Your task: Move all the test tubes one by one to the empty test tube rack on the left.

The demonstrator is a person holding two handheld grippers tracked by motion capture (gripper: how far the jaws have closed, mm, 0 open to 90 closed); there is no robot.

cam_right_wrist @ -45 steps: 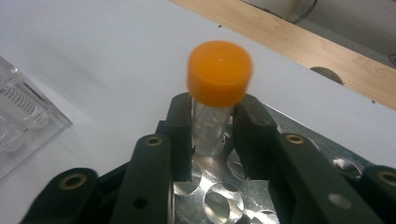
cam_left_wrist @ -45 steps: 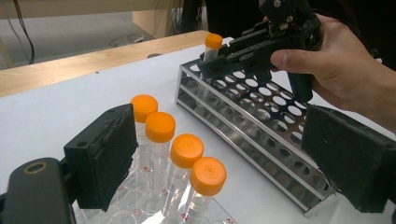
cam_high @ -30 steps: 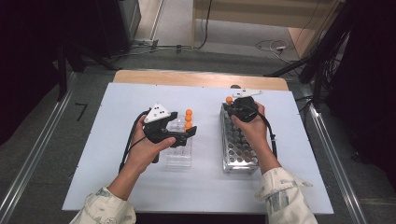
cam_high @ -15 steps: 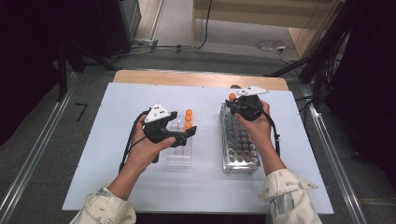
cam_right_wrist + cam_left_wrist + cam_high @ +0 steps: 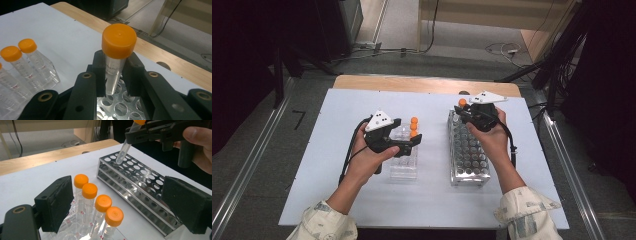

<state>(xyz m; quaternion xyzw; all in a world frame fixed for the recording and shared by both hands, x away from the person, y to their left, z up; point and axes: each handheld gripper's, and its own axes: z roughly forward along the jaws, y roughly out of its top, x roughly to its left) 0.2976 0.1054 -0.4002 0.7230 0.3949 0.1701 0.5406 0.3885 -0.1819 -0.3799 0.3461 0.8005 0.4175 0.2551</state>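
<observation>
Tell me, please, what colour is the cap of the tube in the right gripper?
Orange; the cap shows best in the right gripper view, atop the clear tube.

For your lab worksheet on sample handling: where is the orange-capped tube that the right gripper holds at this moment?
The tube is clamped in the right gripper, its tip just above the far end holes of the metal rack, right of the clear rack.

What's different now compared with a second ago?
The right tool, shut on an orange-capped tube, has drifted toward the far end of the metal rack and risen a little; the tube's tip now hangs just above the rack's far holes. The left tool stayed open by the clear rack, whose four capped tubes are unmoved.
</observation>
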